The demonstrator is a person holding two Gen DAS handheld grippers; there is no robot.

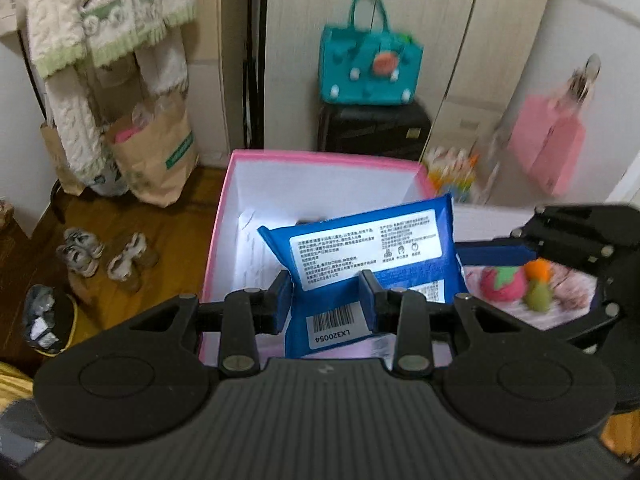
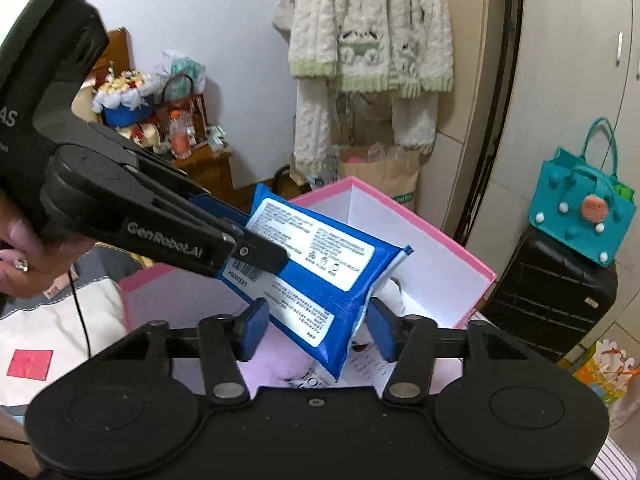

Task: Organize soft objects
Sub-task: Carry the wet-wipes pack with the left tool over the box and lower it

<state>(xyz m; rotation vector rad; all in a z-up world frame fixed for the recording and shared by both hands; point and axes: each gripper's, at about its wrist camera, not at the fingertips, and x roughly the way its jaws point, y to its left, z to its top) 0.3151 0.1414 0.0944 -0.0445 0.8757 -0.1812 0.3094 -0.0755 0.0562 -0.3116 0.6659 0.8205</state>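
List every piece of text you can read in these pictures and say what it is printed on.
"LX320054": barcode sticker on the blue pack held in the left gripper.
"GenRobot.AI": arm of the left gripper, seen from the right wrist view.
"AS": left gripper's body, cut off by the frame edge.
White label on the pack: print too small to read.

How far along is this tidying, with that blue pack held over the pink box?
Mid-job. Done: a white soft item already seems to lie in the pink box. In hand: the left claw grips the blue wipes pack above the box; the right claw is open beside it. Left: dropping the pack in, and probably the felt fruit toys.
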